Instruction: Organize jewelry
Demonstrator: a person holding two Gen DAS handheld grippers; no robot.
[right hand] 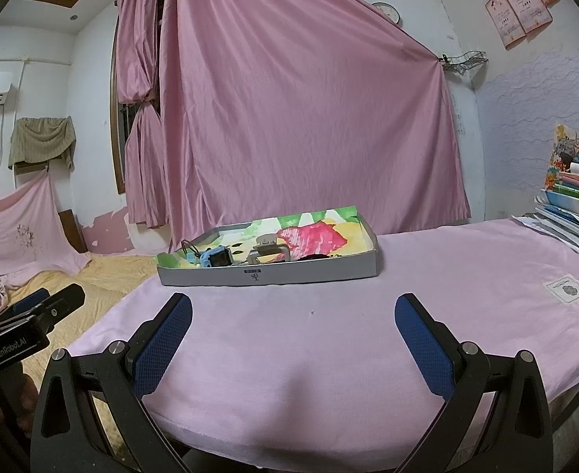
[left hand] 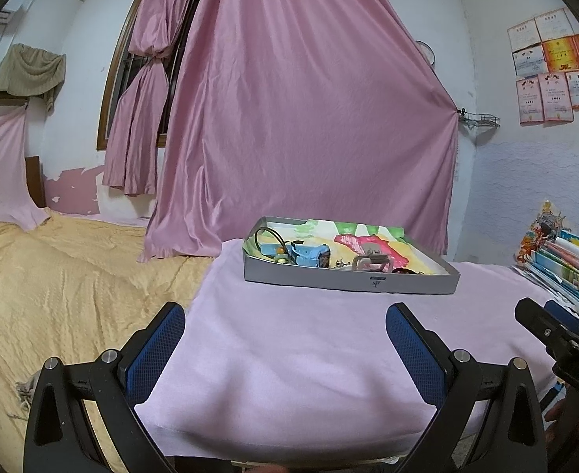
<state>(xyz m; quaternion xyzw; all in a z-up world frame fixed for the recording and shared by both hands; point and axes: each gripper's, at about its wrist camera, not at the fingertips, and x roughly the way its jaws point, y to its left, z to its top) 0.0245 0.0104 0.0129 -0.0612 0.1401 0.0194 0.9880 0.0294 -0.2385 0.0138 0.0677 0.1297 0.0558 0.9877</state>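
Two pairs of tongs hover over a desk covered with a pale pink fleece cloth. The left tongs have their blue-padded fingers spread wide with nothing between them, and the right tongs are just as wide apart and equally empty. Each pair shows at the edge of the other's view, side by side and apart.

Ahead of both pairs, well beyond the fingertips, sits one shallow grey cardboard tray lined with a bright painted sheet of green, red and yellow. Inside it lie the jewelry pieces: one light blue box-like item towards the tray's left end, one dark loop behind it, one silvery-grey clasp-shaped piece near the middle, and one small dark piece to its right (the smaller bits are too blurred to count).

To the right of the right tongs stands one stack of colourful books. To the left of the left tongs lies one yellow quilted bedspread. One pink curtain hangs behind the tray.
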